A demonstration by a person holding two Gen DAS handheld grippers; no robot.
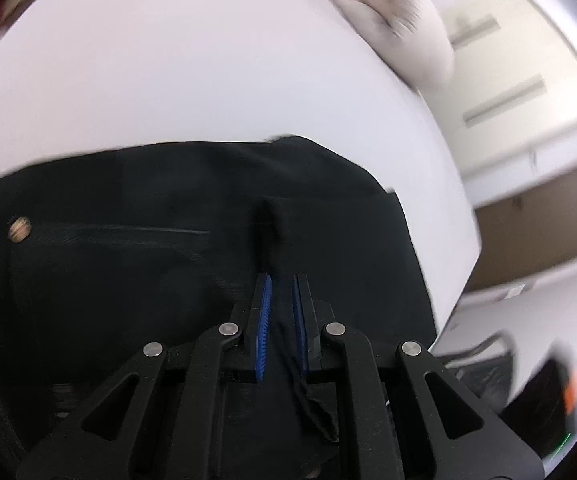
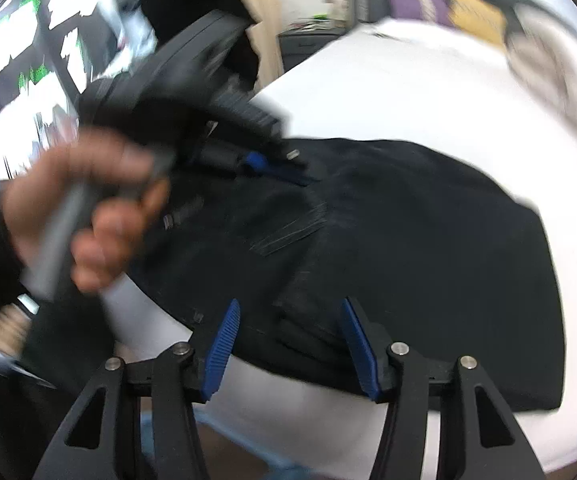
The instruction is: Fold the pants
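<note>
White table (image 1: 208, 60) fills most of both views, with cabinets (image 1: 528, 128) beyond its far edge in the left wrist view and a dark sofa with purple and yellow cushions (image 2: 440, 4) behind it in the right wrist view. Pants (image 2: 408, 240), black, lie flat on the table in a folded, roughly rectangular mass; a brass button (image 1: 19, 229) shows at the left of the left wrist view. Left gripper (image 1: 280, 280): jaws nearly together, blue pads clamped on a raised ridge of pants fabric, with a strand of cloth trailing back between the fingers. A bare hand (image 2: 88, 208) grasps its handle. Right gripper (image 2: 290, 308): jaws spread wide, blue pads apart, poised over the near edge of the pants with nothing between them; contact with the cloth cannot be determined. A pale, blurred cloth item (image 1: 396, 12) rests at the far side of the table. Both frames are motion-blurred.
</note>
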